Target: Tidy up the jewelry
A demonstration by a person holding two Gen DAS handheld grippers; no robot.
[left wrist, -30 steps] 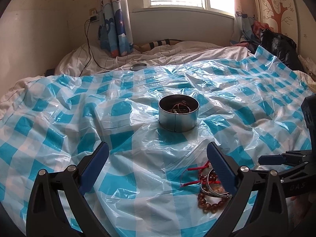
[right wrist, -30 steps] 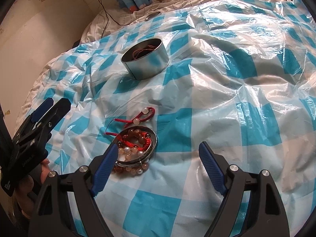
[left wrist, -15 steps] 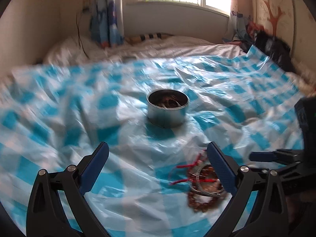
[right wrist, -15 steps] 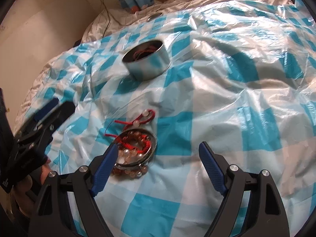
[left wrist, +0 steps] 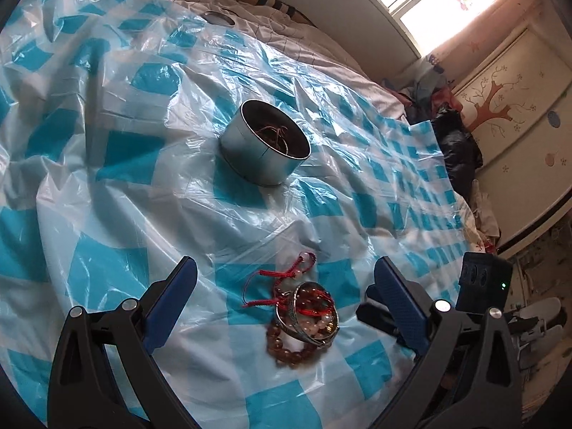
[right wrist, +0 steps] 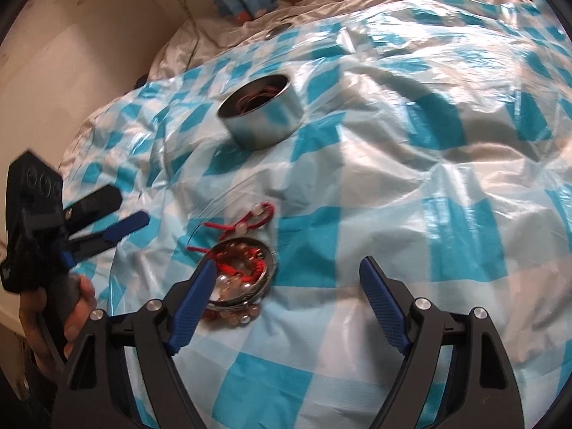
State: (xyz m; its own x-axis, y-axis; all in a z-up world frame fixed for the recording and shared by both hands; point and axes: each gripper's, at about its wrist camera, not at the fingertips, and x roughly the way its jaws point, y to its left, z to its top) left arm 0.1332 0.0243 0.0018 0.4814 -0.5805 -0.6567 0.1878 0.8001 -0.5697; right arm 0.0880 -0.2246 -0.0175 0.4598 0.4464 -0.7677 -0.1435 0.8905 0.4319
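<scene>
- Right tool (right wrist: pixel 282 279): jaws are wide apart & closing a bit now. Nothing is pinched btw them. Only sheet shows in the gap.
- The jewelry pile (right wrist: pixel 239 271) sits right at the right tool's left finger (right wrist: pixel 195 295), which hides part of it. So the pile is off to the left of that gap, not in the middle of it.
- Left tool (left wrist: pixel 282 293): jaws wide apart, nothing held. In its own view the pile (left wrist: pixel 302 314) lies btw the two fingers, a bit toward the right one, and close in.
- The pile: a silver bangle (left wrist: pixel 314 316) lies tipped on top of a brown bead bracelet (left wrist: pixel 289 345), w/ pale beads and a red cord bracelet (left wrist: pixel 286 275) tangled in. The red cord trails away from the pile toward the tin.
- My guess: the left tool is lined up better for a grab, pile sits inside its gap. The right tool would need to slide left first.
- All of it lies on a blue & white check plastic sheet (left wrist: pixel 125 150) spread over a bed. Sheet is crinkly and soft, so things may sink or slip.
- Farther off: a round metal tin (left wrist: pixel 264 146), open on top, w/ some cord or chain already inside. It stands well apart from the pile, straight ahead of both tools. Likely where the pile goes.
</scene>
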